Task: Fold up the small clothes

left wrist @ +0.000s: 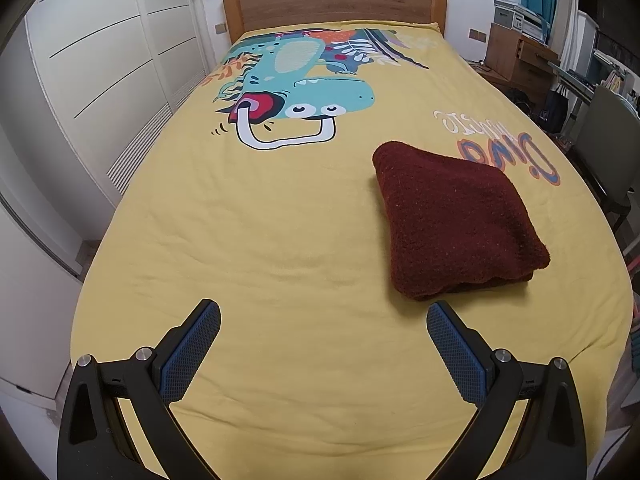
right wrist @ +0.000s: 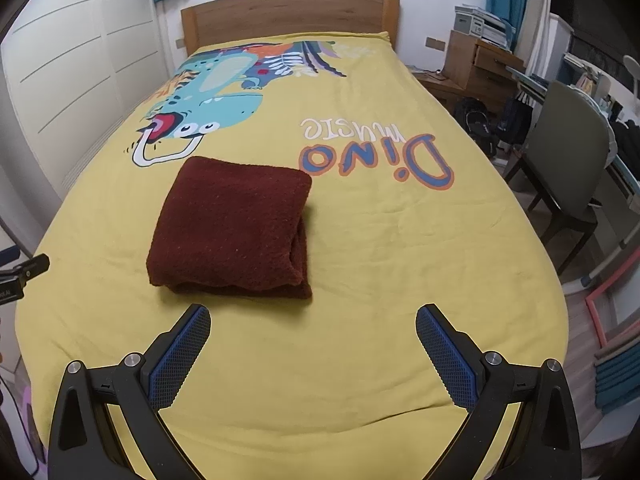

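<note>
A dark red fuzzy garment lies folded into a thick square on the yellow bedspread. In the right wrist view the garment sits left of centre, just beyond the fingertips. My left gripper is open and empty, above the bed, with the garment ahead to its right. My right gripper is open and empty, just short of the garment's near edge. The left gripper's body shows at the left edge of the right wrist view.
The bedspread carries a dinosaur print and "Dino music" lettering. A wooden headboard stands at the far end. White wardrobe doors line the left. A desk and a chair stand right of the bed.
</note>
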The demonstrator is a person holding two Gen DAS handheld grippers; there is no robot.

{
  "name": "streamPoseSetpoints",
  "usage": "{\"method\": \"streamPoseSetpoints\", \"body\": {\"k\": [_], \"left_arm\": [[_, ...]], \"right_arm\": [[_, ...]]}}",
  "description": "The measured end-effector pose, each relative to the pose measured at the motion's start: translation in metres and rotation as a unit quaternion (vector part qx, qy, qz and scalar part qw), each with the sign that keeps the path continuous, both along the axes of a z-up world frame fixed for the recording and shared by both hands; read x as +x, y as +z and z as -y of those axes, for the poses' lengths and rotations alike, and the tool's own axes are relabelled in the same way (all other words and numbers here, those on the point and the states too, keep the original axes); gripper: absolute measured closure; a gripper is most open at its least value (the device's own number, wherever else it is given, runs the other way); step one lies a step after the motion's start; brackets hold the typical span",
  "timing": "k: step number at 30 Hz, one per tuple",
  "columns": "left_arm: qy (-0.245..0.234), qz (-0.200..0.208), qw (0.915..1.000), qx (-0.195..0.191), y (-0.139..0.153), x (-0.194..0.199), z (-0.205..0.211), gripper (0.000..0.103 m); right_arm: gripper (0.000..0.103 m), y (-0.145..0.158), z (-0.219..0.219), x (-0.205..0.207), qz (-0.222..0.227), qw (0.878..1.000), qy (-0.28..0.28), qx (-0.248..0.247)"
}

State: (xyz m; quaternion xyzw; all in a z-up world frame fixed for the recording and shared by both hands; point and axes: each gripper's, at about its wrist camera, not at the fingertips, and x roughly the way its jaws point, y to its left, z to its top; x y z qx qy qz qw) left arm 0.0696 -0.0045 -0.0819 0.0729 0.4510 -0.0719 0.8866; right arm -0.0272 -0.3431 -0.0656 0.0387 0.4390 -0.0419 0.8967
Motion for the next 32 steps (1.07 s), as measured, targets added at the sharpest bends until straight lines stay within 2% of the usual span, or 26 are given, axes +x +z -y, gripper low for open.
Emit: {"method": "streamPoseSetpoints", "body": {"k": [25,32], "left_arm": [[-0.010,-0.007,0.9999,0.004,-0.0030,0.0002,0.0021,0.001],[-0.013,-0.012,0.9998,-0.005,-0.0038,-0.0002,0.0036,0.001]], "right_arm": [[0.001,-0.0058,0.0041,0.0026,-0.010,1.000,0.000,-0.001],[0.001,-0.0097,0.0064,0.0046,-0.016,1.000,0.001,-0.002]]}}
